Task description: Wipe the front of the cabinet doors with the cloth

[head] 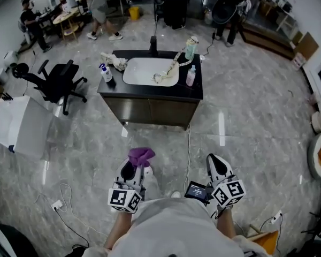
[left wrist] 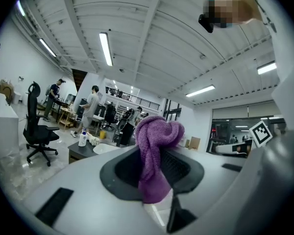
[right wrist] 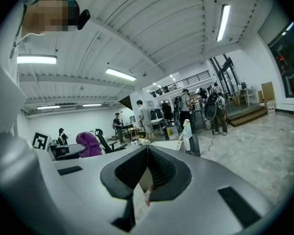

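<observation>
Left gripper (head: 135,167): jaws clamped on the purple cloth (head: 141,155). In the left gripper view the cloth (left wrist: 157,143) stands up from between the jaws as a bunched roll, with its tail hanging below them.

Right gripper (head: 218,167): jaws pressed together with nothing between them, confirmed in the right gripper view (right wrist: 147,168).

Both grippers are held near, close to the person's body.

Cabinet doors (head: 150,112): far, roughly straight ahead, well apart from both grippers, with bare floor (head: 241,122) between. The door fronts face near, toward the person, and their long axis runs left to right. A white sink (head: 150,71) is set in the black top above them.

Key relation: the cloth is not at the doors. Both grippers sit at about the same depth. The left one carries the cloth and lines up with the left half of the front. Judgement: the person has to close the gap and bring the left gripper down to door level before any wiping begins.

Writing: none legible. The pump bottle (head: 106,74) and the pink bottle (head: 191,75) are too small to read. The cubes show only square black-and-white markers (head: 124,198).
</observation>
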A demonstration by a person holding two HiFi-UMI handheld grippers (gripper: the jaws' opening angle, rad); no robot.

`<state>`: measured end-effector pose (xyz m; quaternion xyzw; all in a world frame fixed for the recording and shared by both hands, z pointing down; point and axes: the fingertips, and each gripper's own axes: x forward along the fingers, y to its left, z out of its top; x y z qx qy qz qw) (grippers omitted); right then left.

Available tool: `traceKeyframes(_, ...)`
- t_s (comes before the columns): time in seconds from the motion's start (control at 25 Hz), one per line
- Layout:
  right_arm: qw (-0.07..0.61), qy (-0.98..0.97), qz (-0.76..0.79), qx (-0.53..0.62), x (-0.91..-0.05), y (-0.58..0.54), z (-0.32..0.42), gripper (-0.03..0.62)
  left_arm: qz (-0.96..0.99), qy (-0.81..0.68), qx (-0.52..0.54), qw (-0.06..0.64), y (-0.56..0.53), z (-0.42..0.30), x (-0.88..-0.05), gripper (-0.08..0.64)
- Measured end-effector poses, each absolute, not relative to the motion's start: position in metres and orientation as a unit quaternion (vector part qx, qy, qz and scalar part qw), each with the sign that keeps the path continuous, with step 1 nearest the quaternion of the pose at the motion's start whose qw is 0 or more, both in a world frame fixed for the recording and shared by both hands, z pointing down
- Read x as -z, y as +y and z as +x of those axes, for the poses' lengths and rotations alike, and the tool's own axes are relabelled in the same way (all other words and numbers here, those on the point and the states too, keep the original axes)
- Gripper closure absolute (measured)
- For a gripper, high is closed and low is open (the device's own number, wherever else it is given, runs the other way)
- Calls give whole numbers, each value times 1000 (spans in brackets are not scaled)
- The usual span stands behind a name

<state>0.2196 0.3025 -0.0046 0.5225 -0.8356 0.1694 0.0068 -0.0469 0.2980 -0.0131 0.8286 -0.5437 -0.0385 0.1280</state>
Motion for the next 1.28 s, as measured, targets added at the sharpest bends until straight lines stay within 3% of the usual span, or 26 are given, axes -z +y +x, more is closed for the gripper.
traceKeyframes(0.36,-12,-816,553,-165,19,205,174,565,877,-463,36,120,159,-66,22,460)
traceKeyframes(0.72,-15,-802,578,-153,18,154,152,565,898,-415,34,141,95,-72,15,460)
traceKeyframes(1.28,11,-793,577,-194,-51,116,223,565,896,-409,-4,173,58,8,-44,459)
